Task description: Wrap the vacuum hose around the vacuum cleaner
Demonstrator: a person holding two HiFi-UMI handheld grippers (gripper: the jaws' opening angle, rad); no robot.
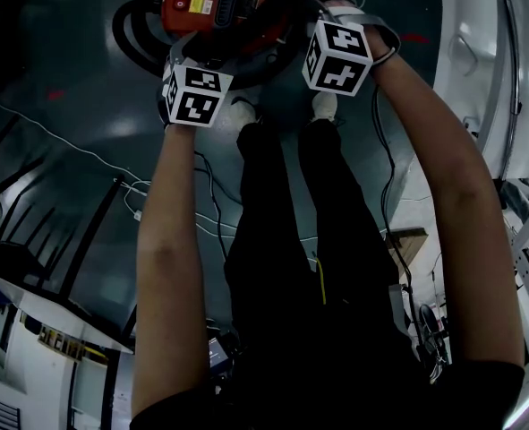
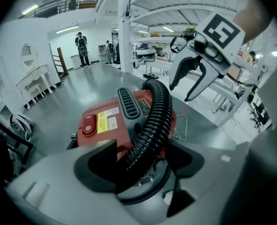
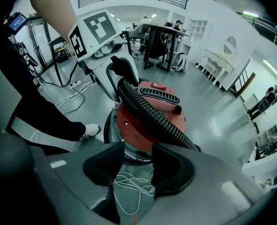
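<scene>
The left gripper [image 2: 143, 145] had its jaws apart, and the black ribbed hose [image 2: 154, 116] passed slantwise between them. The hose lay close against one pad [image 2: 95, 168], but on its other side a gap was visible, so the pads were not pressing on it. From these jaws the hose rose in an arch over the top of the red vacuum cleaner [image 2: 103, 121] and went down behind it.

The right gripper [image 3: 138, 146] also had its jaws apart, with nothing between them. Through the gap only the grey glossy floor [image 3: 208, 125] and a thin white cable [image 3: 131, 182] lying on it could be seen. This gripper hung just beside the base of the vacuum cleaner, and the hose came down over the red body close to one of its jaws. The two grippers faced each other across the cleaner.

In the head view both bare arms reached down to the grippers. The vacuum cleaner stood on the floor directly in front of the person's white shoes [image 1: 324, 106], and more of the black hose curved in loops on the floor at the cleaner's side. The person wore black trousers [image 1: 282, 240].

Farther away, the bright hall held a white dressing table [image 2: 33, 81], and some people [image 2: 82, 46] stood there.
</scene>
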